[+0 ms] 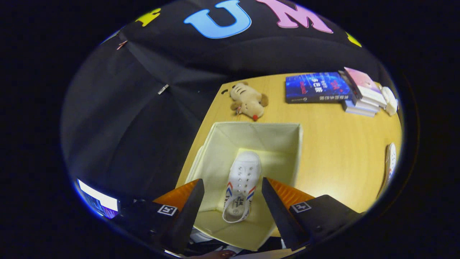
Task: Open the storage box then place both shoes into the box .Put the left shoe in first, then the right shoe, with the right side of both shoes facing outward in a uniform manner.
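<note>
A cream fabric storage box (287, 158) stands open on the wooden table, right below my gripper (233, 196). One white shoe (242, 180) with red and blue side stripes lies on the box floor, toe pointing away from me. My fingers are spread wide above the box, one on each side of the shoe's heel end, touching nothing. A second white shoe (390, 160) lies on the table well to the right of the box.
A brown plush toy (248, 100) lies just beyond the box. A blue book (316, 87) and a stack of books (363, 92) sit at the far right of the table (337, 151). The table's left edge runs beside the box.
</note>
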Motion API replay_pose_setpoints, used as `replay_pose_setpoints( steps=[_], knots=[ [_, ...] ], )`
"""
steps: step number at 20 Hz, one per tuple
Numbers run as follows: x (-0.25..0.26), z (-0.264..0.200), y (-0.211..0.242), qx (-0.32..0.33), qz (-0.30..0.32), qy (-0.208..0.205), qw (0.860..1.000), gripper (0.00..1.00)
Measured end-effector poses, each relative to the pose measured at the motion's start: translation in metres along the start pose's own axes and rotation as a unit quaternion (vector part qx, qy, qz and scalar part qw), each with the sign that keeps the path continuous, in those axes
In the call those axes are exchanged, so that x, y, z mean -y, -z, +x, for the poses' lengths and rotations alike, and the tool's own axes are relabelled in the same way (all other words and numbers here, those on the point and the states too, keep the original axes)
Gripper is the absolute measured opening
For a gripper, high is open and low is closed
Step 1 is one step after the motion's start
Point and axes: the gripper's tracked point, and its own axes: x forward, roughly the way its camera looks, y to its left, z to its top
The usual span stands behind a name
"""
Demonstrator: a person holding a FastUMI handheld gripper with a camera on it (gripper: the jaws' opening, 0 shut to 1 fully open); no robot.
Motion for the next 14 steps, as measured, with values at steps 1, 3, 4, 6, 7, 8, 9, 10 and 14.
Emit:
replay_pose_setpoints(
  steps=[1, 3, 4, 6, 7, 8, 9, 10, 14],
  knots=[
    [0.012, -0.015, -0.002, 0.01, -0.016, 0.006, 1.0, 0.99],
    [0.044, -0.05, -0.01, 0.03, -0.045, 0.022, 0.998, 0.99],
    [0.06, -0.065, -0.012, 0.039, -0.057, 0.029, 0.997, 0.99],
    [0.089, -0.107, -0.014, 0.05, -0.077, 0.045, 0.995, 0.99],
    [0.105, -0.119, -0.014, 0.053, -0.084, 0.051, 0.994, 0.99],
    [0.121, -0.13, -0.014, 0.053, -0.086, 0.055, 0.993, 0.99],
    [0.135, -0.139, -0.013, 0.052, -0.087, 0.058, 0.993, 0.99],
    [0.151, -0.147, -0.012, 0.05, -0.085, 0.064, 0.993, 0.99],
    [0.219, -0.169, -0.001, 0.037, -0.081, 0.089, 0.992, 0.99]
  ],
)
